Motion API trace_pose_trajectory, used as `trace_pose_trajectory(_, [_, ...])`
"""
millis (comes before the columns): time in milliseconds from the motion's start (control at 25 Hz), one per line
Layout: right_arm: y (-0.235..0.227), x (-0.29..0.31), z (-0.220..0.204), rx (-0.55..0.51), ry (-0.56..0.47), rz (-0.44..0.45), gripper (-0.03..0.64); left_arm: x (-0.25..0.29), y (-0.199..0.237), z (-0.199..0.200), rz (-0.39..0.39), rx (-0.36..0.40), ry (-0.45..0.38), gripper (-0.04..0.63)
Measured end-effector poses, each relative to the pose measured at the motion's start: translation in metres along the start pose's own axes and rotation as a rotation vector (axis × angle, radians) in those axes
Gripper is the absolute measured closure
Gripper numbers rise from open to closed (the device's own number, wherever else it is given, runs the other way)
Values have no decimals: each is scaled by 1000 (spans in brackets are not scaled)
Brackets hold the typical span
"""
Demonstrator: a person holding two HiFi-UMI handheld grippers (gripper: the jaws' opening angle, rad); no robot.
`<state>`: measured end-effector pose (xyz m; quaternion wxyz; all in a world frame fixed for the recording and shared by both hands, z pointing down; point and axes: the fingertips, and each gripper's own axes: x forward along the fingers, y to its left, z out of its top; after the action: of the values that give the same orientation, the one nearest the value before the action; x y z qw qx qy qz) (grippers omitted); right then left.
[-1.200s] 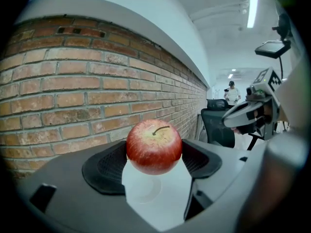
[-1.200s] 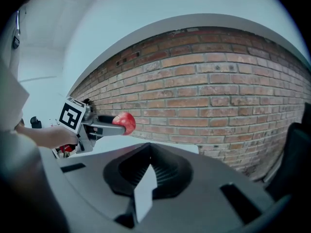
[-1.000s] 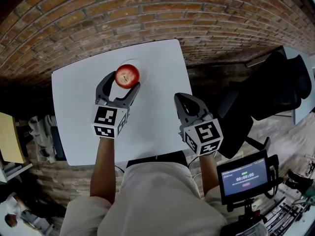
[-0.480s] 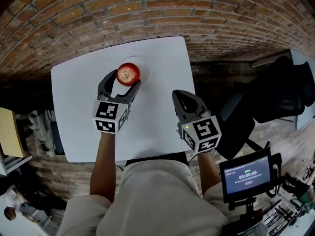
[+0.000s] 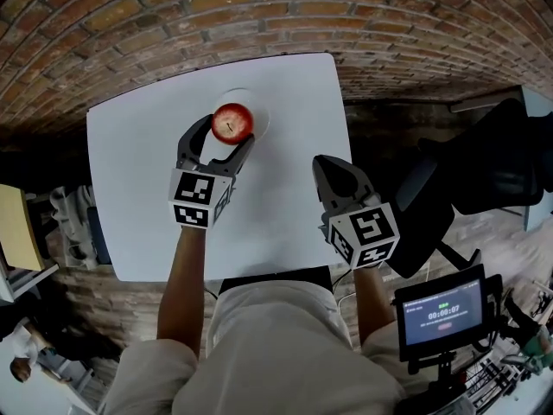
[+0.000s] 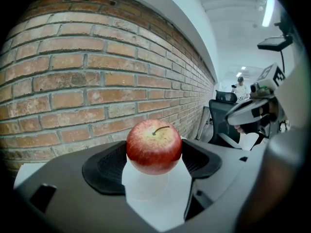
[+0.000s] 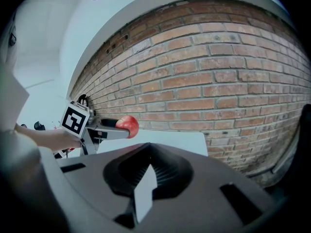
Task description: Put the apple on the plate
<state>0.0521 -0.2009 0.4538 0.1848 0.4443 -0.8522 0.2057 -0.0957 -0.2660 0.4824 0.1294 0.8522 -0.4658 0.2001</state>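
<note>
Over the plate [image 5: 258, 111], left tool [image 5: 225, 135] clamped on the apple [image 5: 232, 121], right tool [image 5: 333, 168] jaws together

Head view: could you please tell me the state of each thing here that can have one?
Apple: stem up, gripped by the left tool, over the plate.
Plate: beneath the apple; whether they touch is unclear.
Left tool: shut on the apple.
Right tool: shut, empty.
Screen: lit.
</note>
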Motion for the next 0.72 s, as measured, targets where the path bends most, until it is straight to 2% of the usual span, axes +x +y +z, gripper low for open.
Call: trace_pose_trajectory(720, [-16,29,-26,11,33,-3,614,20,4,-39,13,-39,37,235])
